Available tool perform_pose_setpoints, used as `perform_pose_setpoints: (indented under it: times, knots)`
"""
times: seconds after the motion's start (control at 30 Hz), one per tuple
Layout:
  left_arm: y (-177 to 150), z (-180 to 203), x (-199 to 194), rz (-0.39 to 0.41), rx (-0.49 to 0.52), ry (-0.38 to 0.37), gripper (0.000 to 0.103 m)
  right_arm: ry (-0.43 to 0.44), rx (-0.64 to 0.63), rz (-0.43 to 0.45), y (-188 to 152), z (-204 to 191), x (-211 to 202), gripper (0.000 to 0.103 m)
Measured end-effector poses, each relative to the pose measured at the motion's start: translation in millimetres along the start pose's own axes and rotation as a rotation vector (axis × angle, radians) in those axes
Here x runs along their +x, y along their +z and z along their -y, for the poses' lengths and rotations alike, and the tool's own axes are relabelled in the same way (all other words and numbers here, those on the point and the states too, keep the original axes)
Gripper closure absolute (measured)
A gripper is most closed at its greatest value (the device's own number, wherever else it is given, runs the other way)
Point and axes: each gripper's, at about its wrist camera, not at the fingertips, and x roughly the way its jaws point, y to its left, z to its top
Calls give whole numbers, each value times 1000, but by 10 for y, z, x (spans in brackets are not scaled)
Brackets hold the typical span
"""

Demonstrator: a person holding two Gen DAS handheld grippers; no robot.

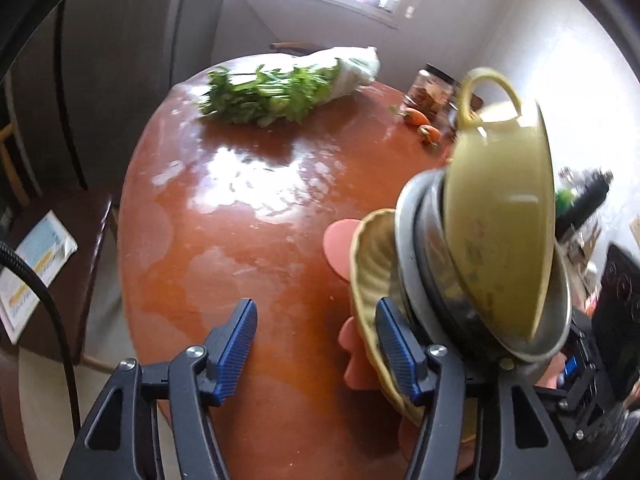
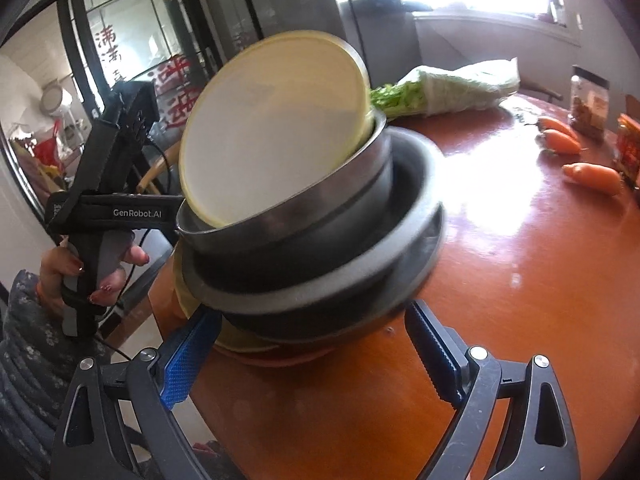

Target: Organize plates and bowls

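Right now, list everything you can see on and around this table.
Table: one, reddish-brown, glossy.
Yellow-green bowl: one, tilted atop the stack.
Steel bowls: at least two, grey, nested under it.
Ribbed plate: one, pale yellow, bottom of stack.
Pink mat: one, beneath the plate.
Bagged greens: one bundle, far side.
Carrots: three, orange, right.
Jar: one, right.
Left gripper: open.
Right gripper: open, at the stack.

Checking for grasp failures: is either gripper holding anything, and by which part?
Left gripper: nothing, jaws open. Right gripper: its jaws straddle the base of the bowl stack; whether they clamp it cannot be told.
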Motion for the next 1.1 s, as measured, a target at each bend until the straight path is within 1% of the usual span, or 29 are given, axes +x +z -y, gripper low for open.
perform_pose_setpoints:
  times: [0.03,0.1,0.13,0.17,0.2,0.23,0.27,0.3,0.37,0.47,0.57,0.63,0.67,0.7,0.73,0.77,0.83,0.87,1.0,1.07,1.1]
  knots:
    - [-4,29,11,-3,16,-5,42,-21,-12,-19,-5,-31,73,10]
    - [-6,56,21,-6,35,-11,42,-27,-4,-13,1,-39,129,12]
    - [-1,64,27,-8,43,-17,42,-24,3,-16,5,-35,141,16]
    - [4,70,33,-10,49,-23,42,-26,-8,-14,10,-49,147,22]
    - [7,83,37,-10,59,-25,42,-41,-21,-11,9,-64,148,23]
    - [10,93,42,-10,67,-29,42,-52,-25,-12,5,-55,142,27]
    - [14,109,54,-10,77,-34,43,-70,-32,-11,4,-44,133,33]
    - [19,130,68,-10,86,-38,43,-75,-27,-11,4,-25,130,36]
    - [31,217,112,-14,116,-41,43,-87,-18,-6,-6,29,111,50]
    - [34,351,160,-22,160,-50,43,-107,-30,-3,-3,80,101,55]
    - [36,383,179,-19,168,-65,43,-145,-68,8,-35,51,40,55]
    - [23,356,155,-11,156,-59,42,-176,-108,9,-49,-11,25,53]
    - [12,327,136,-4,145,-57,42,-193,-123,8,-54,-41,13,50]
    - [6,288,116,2,132,-58,42,-236,-151,18,-58,-83,-6,45]
    - [0,254,98,7,118,-56,42,-276,-180,24,-52,-112,-11,35]
    - [-1,222,67,18,103,-41,42,-298,-205,28,-53,-144,-20,33]
    - [-7,173,14,36,94,-2,43,-305,-219,25,-55,-164,-26,32]
    - [-8,151,-4,39,83,4,44,-305,-212,20,-55,-161,-28,32]
    - [-2,58,-109,63,47,-9,43,-266,-160,8,-11,-92,-41,31]
    - [2,44,-179,76,42,14,44,-254,-145,8,-5,-99,-89,28]
    - [-3,42,-233,88,41,11,44,-239,-133,6,-6,-99,-112,28]
